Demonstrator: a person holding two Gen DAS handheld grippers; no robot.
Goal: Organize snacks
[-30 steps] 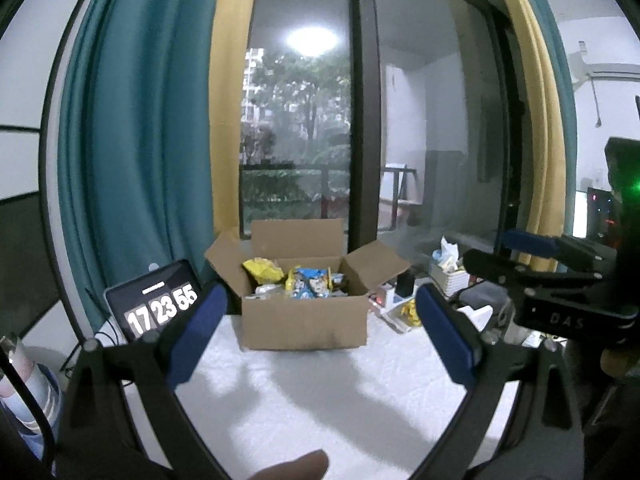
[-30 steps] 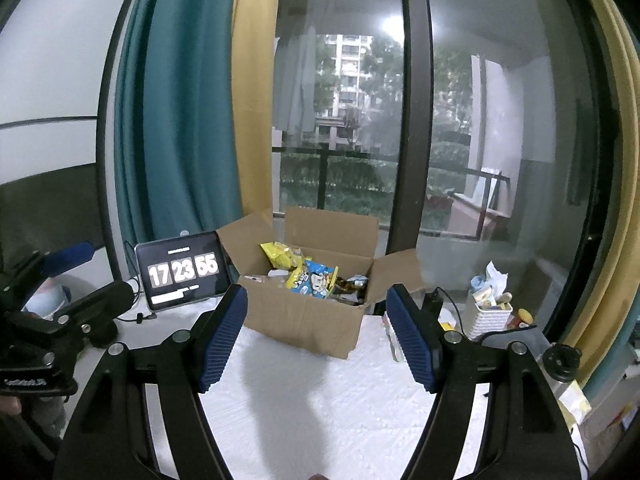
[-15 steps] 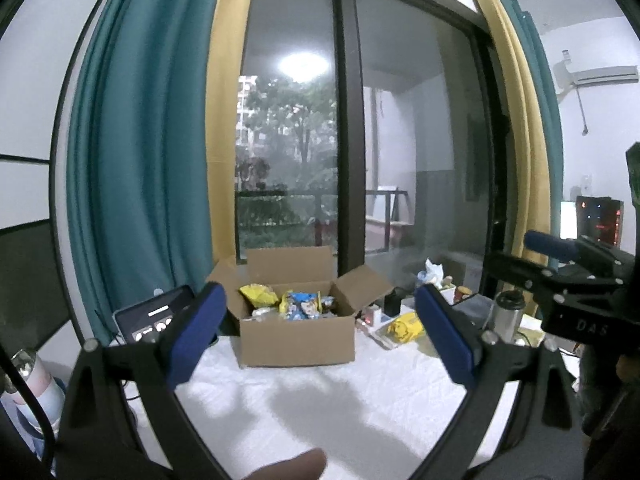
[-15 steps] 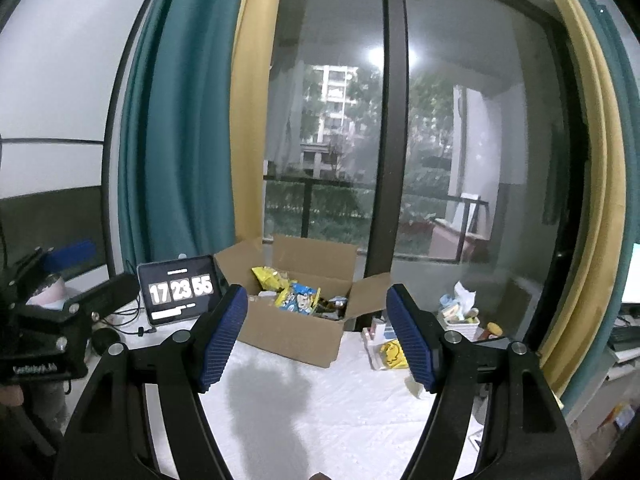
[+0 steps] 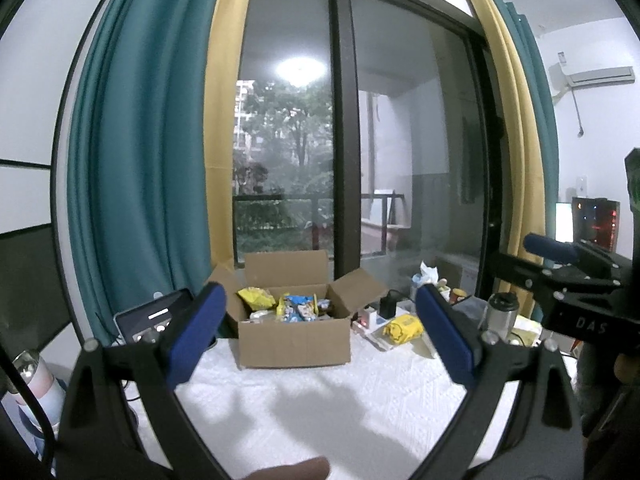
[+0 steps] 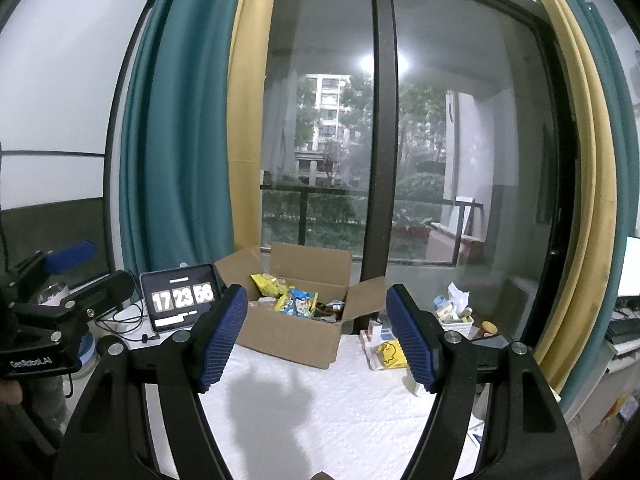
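An open cardboard box (image 5: 294,342) stands at the far side of a white table cover (image 5: 320,408), with yellow and blue snack packets (image 5: 298,307) inside. It also shows in the right wrist view (image 6: 288,334), with the snack packets (image 6: 294,302) in it. My left gripper (image 5: 320,338) is open and empty, held well back from the box. My right gripper (image 6: 316,336) is open and empty, also well back. Each gripper shows at the edge of the other's view: the right gripper (image 5: 576,276) and the left gripper (image 6: 52,308).
A tablet clock (image 6: 182,300) stands left of the box. A yellow packet (image 5: 402,326) on a white tray, small bottles, a basket (image 6: 454,314) and a metal cup (image 5: 500,312) crowd the right. Curtains and a glass door are behind. A tumbler (image 5: 32,376) is at far left.
Both grippers have pulled back and away from the box, which looks smaller and farther off. The clock went from 17:23:55 to 17:23:56. Both stay open.
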